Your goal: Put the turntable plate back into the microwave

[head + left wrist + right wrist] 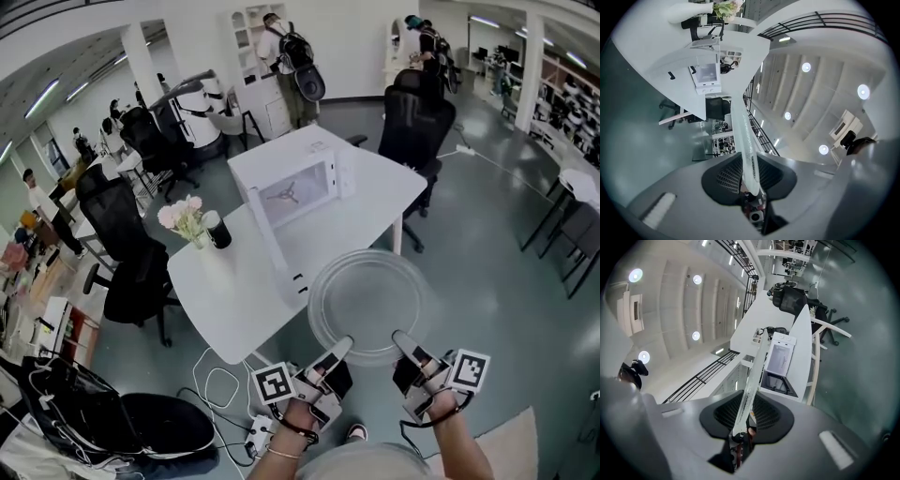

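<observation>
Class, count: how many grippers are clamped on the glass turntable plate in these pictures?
2. The left gripper pinches the near rim of the glass turntable plate on the left; the right gripper pinches it on the right. Neither grip is hidden.

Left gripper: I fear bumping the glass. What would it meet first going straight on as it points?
The left gripper, shut on the clear round glass turntable plate, would probably reach the white table's near edge first, short of the open white microwave; depth is unclear.

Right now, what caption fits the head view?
Left gripper and right gripper hold a round clear glass plate before the open white microwave.
</observation>
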Available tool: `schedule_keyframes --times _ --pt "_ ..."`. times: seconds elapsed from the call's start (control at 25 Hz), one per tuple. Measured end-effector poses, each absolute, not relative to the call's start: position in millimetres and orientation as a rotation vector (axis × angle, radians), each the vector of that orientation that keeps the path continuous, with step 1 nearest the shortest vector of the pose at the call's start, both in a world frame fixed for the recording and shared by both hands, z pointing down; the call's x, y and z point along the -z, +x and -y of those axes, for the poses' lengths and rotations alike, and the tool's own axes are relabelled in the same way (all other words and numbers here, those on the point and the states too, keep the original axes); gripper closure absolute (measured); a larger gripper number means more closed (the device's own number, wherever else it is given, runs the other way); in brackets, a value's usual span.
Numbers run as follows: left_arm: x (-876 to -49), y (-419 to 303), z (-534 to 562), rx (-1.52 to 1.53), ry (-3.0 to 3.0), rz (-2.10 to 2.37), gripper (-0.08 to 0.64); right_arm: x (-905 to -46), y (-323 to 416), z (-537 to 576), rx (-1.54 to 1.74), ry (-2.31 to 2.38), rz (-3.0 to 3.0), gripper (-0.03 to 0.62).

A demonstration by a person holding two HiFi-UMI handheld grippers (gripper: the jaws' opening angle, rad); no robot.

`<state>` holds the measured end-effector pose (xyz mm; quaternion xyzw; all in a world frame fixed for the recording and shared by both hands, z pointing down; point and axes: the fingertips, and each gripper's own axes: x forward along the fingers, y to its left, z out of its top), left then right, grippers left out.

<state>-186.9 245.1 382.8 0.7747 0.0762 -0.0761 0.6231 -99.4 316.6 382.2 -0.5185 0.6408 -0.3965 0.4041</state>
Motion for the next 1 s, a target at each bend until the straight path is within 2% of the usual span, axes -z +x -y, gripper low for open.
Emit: schedule_keyframes --times 0.64,1.0 --pt "-395.4 -98.8 -217.9 0.139 1.755 -0.157 0.495 -395.3 -12.5 -290.6 1.003 -1.318 -1.589 0.522" --pt "-401.5 -19.9 -166.5 0.161 1.733 -0.181 0.495 -398.3 65.1 -238.3 0.988 -1.349 -1.613 0.522"
